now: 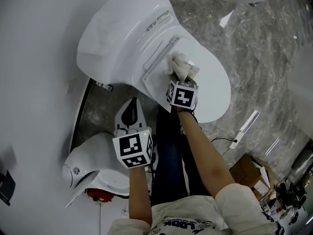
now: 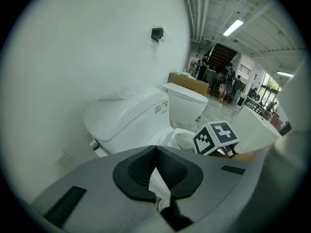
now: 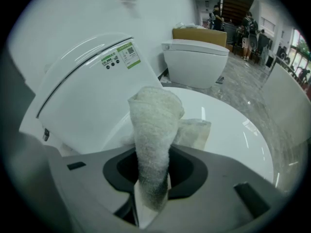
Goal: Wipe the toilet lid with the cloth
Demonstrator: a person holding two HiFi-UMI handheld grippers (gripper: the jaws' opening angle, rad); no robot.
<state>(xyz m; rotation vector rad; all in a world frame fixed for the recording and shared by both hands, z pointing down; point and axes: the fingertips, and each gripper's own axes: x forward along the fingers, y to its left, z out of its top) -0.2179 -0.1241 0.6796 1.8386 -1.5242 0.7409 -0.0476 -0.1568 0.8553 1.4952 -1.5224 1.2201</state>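
You held the cloth (image 1: 182, 65) clamped in your right gripper (image 1: 177, 75) at the toilet lid's (image 1: 215, 89) rear edge, left gripper (image 1: 129, 121) closed; flat, overlapping strokes were the call.

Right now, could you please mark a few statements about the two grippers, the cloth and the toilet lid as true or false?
1. The right gripper is shut on the white cloth. True.
2. The cloth lies on the floor. False: it is pressed on the toilet lid, near the hinge.
3. The toilet lid is raised. False: it is down.
4. The left gripper holds no cloth and hangs away from the lid. True.
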